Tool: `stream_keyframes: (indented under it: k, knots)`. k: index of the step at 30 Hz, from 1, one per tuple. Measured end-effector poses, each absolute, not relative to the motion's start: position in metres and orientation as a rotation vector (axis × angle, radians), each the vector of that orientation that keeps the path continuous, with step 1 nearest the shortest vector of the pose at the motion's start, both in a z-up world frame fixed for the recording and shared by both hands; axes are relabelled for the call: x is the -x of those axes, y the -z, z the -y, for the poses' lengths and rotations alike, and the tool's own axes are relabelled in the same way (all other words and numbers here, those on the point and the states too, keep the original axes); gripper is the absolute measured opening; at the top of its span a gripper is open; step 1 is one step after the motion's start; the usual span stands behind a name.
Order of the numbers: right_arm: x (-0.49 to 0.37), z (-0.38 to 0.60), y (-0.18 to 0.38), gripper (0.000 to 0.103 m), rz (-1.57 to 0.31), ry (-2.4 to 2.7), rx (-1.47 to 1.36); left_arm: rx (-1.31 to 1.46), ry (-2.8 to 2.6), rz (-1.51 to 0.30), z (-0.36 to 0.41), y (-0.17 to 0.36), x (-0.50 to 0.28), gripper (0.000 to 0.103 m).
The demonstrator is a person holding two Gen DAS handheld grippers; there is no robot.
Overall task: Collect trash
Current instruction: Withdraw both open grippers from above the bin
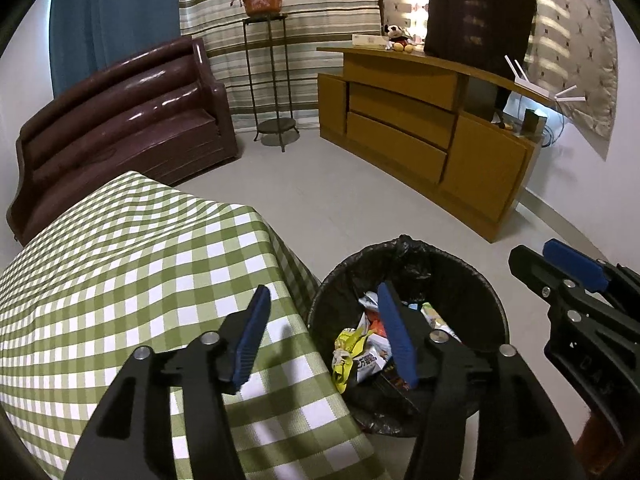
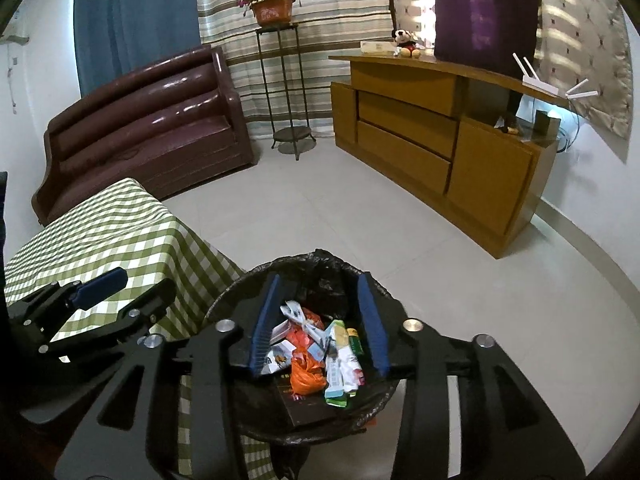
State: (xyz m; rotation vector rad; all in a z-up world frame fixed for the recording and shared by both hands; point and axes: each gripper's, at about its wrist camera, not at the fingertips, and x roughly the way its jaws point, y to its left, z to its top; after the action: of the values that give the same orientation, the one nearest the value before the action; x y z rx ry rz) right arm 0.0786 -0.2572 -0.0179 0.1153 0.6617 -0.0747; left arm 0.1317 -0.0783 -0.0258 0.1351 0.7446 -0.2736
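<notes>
Black plastic liner around a round trash bin (image 2: 304, 264), standing on pale floor tiles (image 2: 400, 240) just right of a table under green-and-white checked cloth (image 1: 120, 260). Inside the bin: crumpled wrappers and packets (image 2: 320, 344) piled loosely, among them an orange bag (image 2: 306, 376), white packets, a green-edged pack, a yellow wrapper (image 1: 344, 348) toward the table side, and a flat dark box beneath.

Left gripper (image 1: 324, 336) straddling the boundary between table and bin: left finger over the checked cloth, right finger over the bin's mouth. Jaws apart, nothing between the blue pads (image 1: 250, 344). Seen also from the right wrist view at far left, over the cloth (image 2: 100, 292).

Right gripper (image 2: 320, 320) directly above the bin opening, pointing down into it. Jaws apart, trash visible through the gap below, no pad pressing on any item. Contact between fingertips and pile: cannot tell. Seen from the left wrist view at right edge (image 1: 560, 268), beyond the bin's rim.

Far side of room: dark brown leather sofa (image 1: 120, 112) at left, metal plant stand (image 1: 272, 80) with an orange pot (image 1: 262, 0) before striped curtains (image 1: 320, 20), wooden sideboard (image 1: 420, 132) at right carrying a plush toy (image 1: 396, 38) and a white router (image 1: 532, 84).
</notes>
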Motion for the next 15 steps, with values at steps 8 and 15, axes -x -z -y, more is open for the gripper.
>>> stream_keyframes:
  k: [8, 15]
  knots:
    - [-0.067, 0.251, 0.011, 0.050, -0.650, 0.078, -0.097, -0.122, 0.266, -0.724, 0.073, 0.017, -0.122, 0.063]
    - [-0.049, 0.244, -0.004, 0.052, -0.623, 0.080, -0.092, -0.088, 0.242, -0.708, 0.055, 0.005, -0.100, 0.067]
